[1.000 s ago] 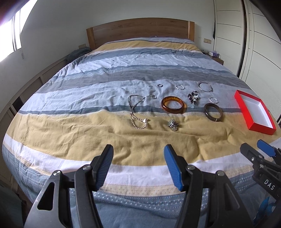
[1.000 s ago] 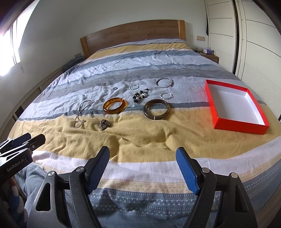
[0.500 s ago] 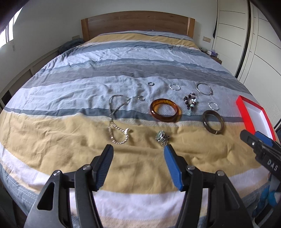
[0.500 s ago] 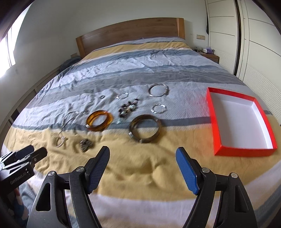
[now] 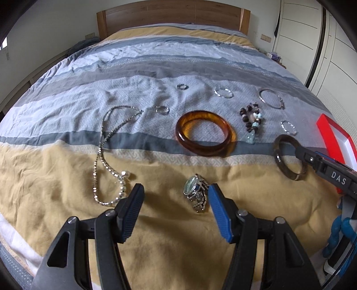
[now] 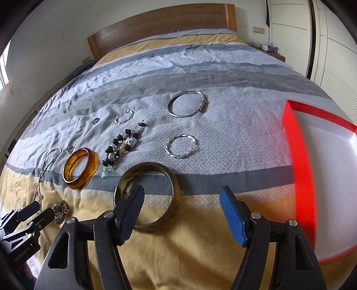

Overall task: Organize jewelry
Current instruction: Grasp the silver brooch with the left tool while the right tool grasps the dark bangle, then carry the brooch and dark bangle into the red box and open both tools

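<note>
Jewelry lies spread on a striped bedspread. My left gripper (image 5: pixel 175 197) is open, with a silver stone ring (image 5: pixel 196 193) just inside its right finger and a silver chain necklace (image 5: pixel 104 156) to its left. My right gripper (image 6: pixel 181 199) is open low over a dark brown bangle (image 6: pixel 171 183); its left finger sits inside the bangle's hoop. An amber bangle (image 5: pixel 205 133) (image 6: pixel 80 168), a beaded bracelet (image 6: pixel 121 148), a thin silver bangle (image 6: pixel 186 106) and a twisted silver bracelet (image 6: pixel 180 146) lie beyond. A red box (image 6: pixel 299 160) with a white inside stands to the right.
Small silver rings (image 5: pixel 162 109) (image 5: pixel 182 86) and another twisted bracelet (image 5: pixel 223 92) lie farther back. A wooden headboard (image 5: pixel 174 15) ends the bed. White wardrobe doors (image 5: pixel 323 44) stand at the right. The bed's near edge is just below both grippers.
Both grippers have moved forward and down over the bed. The left one has reached the stone ring, the right one the dark bangle. Both stayed open.
</note>
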### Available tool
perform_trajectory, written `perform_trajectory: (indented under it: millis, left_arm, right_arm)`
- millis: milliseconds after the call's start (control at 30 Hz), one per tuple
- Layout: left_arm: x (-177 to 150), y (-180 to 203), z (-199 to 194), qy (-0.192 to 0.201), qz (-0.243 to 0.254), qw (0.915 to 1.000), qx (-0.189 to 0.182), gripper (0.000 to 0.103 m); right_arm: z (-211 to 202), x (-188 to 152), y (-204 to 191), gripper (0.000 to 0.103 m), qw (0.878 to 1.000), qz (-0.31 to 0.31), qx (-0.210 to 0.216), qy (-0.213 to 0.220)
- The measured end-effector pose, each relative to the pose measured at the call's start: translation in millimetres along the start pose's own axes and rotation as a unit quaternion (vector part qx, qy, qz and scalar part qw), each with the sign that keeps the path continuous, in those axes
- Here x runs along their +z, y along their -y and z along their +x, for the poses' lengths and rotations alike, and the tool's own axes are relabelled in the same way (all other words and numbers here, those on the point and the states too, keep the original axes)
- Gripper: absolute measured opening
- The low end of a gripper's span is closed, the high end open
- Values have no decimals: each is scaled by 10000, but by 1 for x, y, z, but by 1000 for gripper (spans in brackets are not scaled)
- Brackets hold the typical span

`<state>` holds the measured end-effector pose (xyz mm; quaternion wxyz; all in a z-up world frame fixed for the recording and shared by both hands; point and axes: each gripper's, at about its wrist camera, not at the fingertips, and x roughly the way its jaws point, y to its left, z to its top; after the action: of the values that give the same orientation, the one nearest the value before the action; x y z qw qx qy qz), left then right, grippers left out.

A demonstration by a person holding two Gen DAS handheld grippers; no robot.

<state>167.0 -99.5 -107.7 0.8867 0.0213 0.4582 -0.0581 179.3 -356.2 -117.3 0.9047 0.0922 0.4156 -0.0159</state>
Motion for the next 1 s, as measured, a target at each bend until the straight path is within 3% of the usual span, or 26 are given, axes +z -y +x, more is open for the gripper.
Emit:
perform_trajectory:
  millis: [233, 300, 333, 400, 467, 533, 733, 1000]
  left_arm:
    - [-5, 10, 22, -111, 203, 9997, 69, 56]
    - [-6, 12, 22, -110, 270, 9995, 89, 47]
    - [-6, 14, 22, -114, 293, 9995, 72, 42]
    - [-6, 15, 22, -136, 356, 9993, 11, 22]
    - [-6, 17, 21, -131, 409, 9991, -10, 18]
    - [-5, 16, 20, -135, 391, 9991, -42, 18]
    - [-3, 4, 0, -73, 199, 9990, -391, 16]
    - [-5, 1, -43, 168, 259, 9981, -534, 16]
  right_arm:
    - [23, 1, -8, 64, 9997, -216, 62, -96]
    - [26, -1, -10, 57, 9996, -261, 39, -115]
    - [28, -2, -11, 51, 9995, -299, 28, -133]
    - [28, -3, -13, 35, 9993, -347, 34, -155]
    - [27, -4, -16, 16, 9990, -405, 61, -175]
    - [25, -5, -16, 11, 9990, -386, 109, -194]
    - [3, -10, -20, 9, 9992, -332, 175, -127]
    - [-38, -17, -36, 9, 9992, -343, 193, 70]
